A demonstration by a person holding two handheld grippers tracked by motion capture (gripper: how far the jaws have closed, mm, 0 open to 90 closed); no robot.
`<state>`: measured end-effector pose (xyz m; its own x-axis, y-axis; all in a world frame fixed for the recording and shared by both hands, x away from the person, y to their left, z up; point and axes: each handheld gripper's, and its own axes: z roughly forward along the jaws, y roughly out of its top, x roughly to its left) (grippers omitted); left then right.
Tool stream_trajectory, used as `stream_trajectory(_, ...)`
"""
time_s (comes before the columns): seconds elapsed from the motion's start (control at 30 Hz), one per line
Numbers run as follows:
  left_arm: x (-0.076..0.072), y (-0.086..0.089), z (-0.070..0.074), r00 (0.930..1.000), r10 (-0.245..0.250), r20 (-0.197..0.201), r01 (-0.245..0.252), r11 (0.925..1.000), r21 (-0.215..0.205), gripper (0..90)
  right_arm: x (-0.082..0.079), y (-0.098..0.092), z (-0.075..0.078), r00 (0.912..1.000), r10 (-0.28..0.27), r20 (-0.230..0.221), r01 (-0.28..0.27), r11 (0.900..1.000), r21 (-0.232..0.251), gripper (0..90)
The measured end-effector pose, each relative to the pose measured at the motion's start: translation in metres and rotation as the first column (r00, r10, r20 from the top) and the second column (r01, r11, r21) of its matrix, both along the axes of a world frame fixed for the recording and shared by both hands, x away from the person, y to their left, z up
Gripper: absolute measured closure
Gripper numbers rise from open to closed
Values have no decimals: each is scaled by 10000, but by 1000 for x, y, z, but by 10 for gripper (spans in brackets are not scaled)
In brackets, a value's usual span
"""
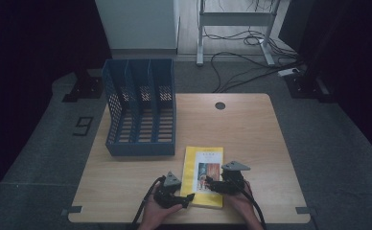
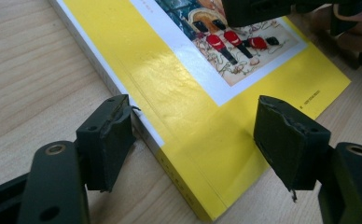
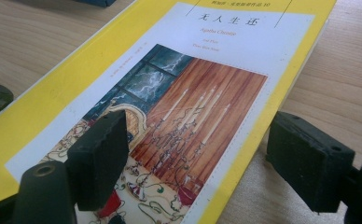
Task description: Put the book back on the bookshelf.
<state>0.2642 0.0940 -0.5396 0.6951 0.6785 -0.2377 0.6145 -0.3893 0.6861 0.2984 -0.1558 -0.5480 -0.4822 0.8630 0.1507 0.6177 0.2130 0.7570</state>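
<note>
A yellow paperback book (image 1: 203, 175) lies flat, cover up, near the front edge of the wooden table (image 1: 251, 129). My left gripper (image 1: 186, 196) is at the book's near left corner. In the left gripper view its jaws (image 2: 198, 140) stand open astride that corner of the book (image 2: 188, 116), one pad beside the spine and the other over the cover's near edge. My right gripper (image 1: 212, 184) is low over the book's right side. Its jaws (image 3: 202, 158) stand open, the left pad above the cover picture (image 3: 193, 93) and the right pad beyond the book's edge.
A blue three-slot file rack (image 1: 141, 110) stands at the back left of the table, just behind the book. A round cable hole (image 1: 220, 105) sits near the far edge. The right gripper's body (image 2: 263, 9) crosses the top of the left gripper view.
</note>
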Motion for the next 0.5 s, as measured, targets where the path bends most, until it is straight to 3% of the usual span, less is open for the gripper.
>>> stream_trajectory(0.17,5,2,-4,9998,93,-147,-96,9998,-151,268,3,-3,1,9994,14,-360,-8,9999,161,208)
stream_trajectory(0.5,13,0,-3,9995,317,-1,-317,9995,76,241,-1,-1,2,9999,-52,-110,51,10000,-71,219)
